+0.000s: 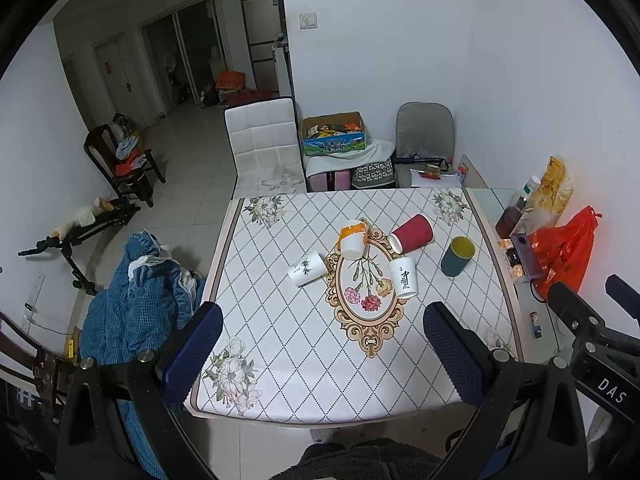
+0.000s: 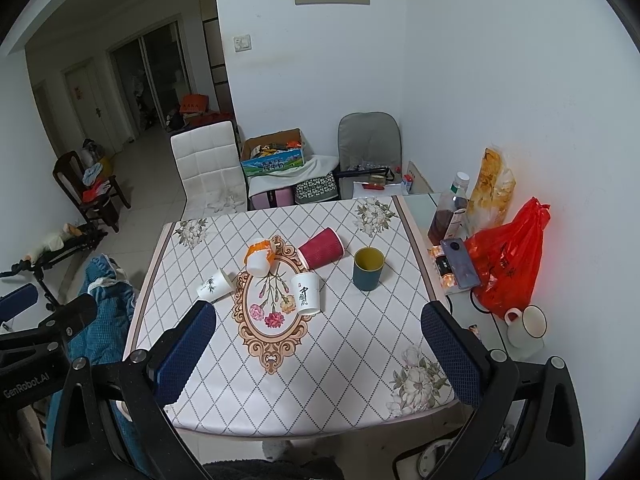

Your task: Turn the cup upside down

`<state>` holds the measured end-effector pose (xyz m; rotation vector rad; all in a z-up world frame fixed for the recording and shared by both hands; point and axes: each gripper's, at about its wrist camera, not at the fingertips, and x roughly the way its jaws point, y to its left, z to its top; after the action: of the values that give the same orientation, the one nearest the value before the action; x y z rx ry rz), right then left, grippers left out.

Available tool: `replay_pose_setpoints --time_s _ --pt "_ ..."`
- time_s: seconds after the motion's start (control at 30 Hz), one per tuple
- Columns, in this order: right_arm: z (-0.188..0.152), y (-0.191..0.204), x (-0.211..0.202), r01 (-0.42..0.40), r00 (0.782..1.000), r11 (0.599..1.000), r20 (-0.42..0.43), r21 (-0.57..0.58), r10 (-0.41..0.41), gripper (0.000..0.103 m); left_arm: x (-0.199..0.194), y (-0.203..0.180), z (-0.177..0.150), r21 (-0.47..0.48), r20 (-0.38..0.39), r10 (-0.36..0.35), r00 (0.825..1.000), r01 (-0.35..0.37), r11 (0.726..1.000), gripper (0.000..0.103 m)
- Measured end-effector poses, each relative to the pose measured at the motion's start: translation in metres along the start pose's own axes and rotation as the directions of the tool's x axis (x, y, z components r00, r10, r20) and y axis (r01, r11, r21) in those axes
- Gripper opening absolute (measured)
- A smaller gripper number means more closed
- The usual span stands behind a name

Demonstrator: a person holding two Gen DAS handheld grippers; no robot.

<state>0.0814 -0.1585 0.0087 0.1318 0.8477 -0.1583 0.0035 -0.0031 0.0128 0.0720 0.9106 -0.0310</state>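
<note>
Left wrist view looks down on a square table covered with a white diamond-pattern cloth that has an oval flower medallion at its middle. Behind the table stand a white padded chair and a grey chair, with a cardboard box between them. A blue quilted cloth is heaped off the table's left edge. On the side shelf at the right sit a red plastic bag and, in the right wrist view, a white mug just in front of that bag.

Five cups are grouped around the medallion's far end. The dark green cup stands upright, mouth up with a yellow inside, apart from the others on the right. The red cup lies on its side. The white cup with black lettering stands just in front of the red one with its wide end at the bottom. The orange-banded cup lies tilted over the medallion's top edge, and the bamboo-print cup lies on its side to the left.

The left gripper hangs over the near part of the table, its blue pads wide apart and holding nothing. The right gripper is likewise spread and empty above the near edge, well short of the cups.
</note>
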Motion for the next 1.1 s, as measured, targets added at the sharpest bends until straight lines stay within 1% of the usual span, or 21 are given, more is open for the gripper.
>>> replay_pose_setpoints --time_s 0.33,0.7,0.77,1.1 --pt "-0.001 0.000 0.001 0.000 1.000 1.000 0.000 0.000 0.000 0.103 0.000 0.000 -0.002 -0.001 0.003 0.000 1.000 0.000 1.000 0.103" --pt "0.002 0.000 -0.005 0.000 1.000 1.000 0.010 0.001 0.000 0.103 -0.004 -0.005 0.005 0.000 0.007 -0.003 1.000 0.003 1.000 0.103" --pt "0.002 0.000 -0.005 0.000 1.000 1.000 0.009 -0.001 0.000 0.103 -0.007 -0.011 0.008 0.001 0.009 -0.003 1.000 0.003 1.000 0.103" --pt "0.004 -0.004 -0.009 -0.003 1.000 1.000 0.012 0.001 0.003 0.103 -0.008 -0.010 0.008 0.002 0.010 -0.001 1.000 0.001 1.000 0.103"
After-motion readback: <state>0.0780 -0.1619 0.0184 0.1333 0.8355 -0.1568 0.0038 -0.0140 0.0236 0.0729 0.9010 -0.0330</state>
